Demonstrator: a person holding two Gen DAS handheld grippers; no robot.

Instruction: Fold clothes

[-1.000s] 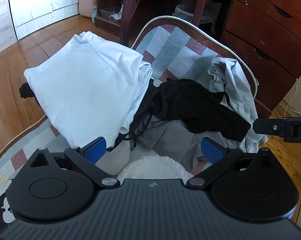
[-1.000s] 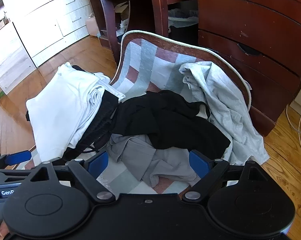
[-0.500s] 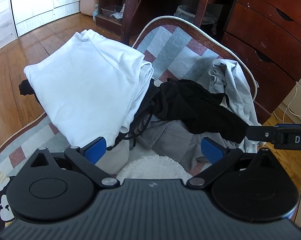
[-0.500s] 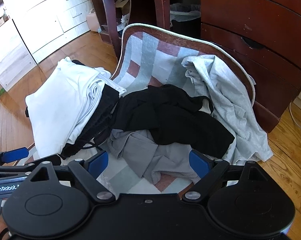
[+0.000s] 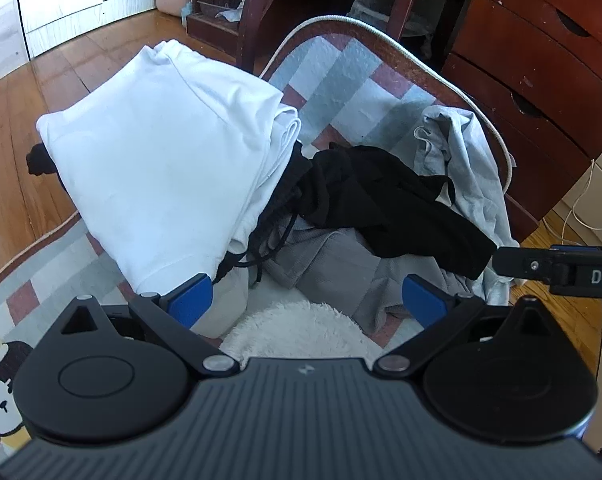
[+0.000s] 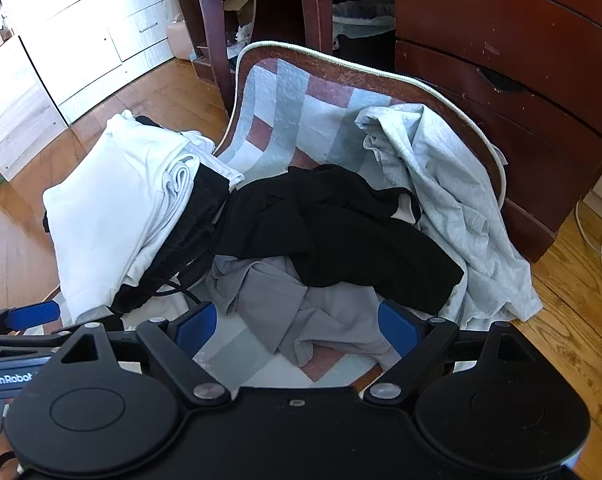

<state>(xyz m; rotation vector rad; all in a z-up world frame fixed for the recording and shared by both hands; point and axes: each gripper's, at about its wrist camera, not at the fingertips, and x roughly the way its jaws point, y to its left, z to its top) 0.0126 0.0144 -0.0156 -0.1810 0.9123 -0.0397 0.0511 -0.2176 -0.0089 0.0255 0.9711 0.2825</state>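
A heap of unfolded clothes lies on a checked rug [image 6: 285, 92] on the wooden floor [image 6: 573, 320]. On top of the heap sprawls a crumpled black garment [image 6: 341, 232] [image 5: 389, 204], lying partly over a darker grey garment [image 6: 297, 304] [image 5: 333, 264] that spreads toward the cameras. A light grey garment [image 6: 453, 208] [image 5: 465, 160] is draped to the right of the black one, running up onto the rug's raised far edge and down to the floor. To the left sits a stack of folded clothes, topped by a white garment [image 6: 113, 208] [image 5: 161, 168], with a black piece and its drawstring showing beneath the white layers.

The left gripper [image 5: 307, 300] hangs just before the heap, its jaws spread wide apart with nothing between them; a fluffy white patch [image 5: 301, 332] shows below them. The right gripper [image 6: 297, 326] is likewise spread wide and holds nothing, poised over the near edge of the darker grey garment. Each gripper shows at the edge of the other's view.

Behind the rug stand a dark red-brown chest of drawers [image 6: 521, 48] and pale cabinets [image 6: 81, 32] along the far wall.
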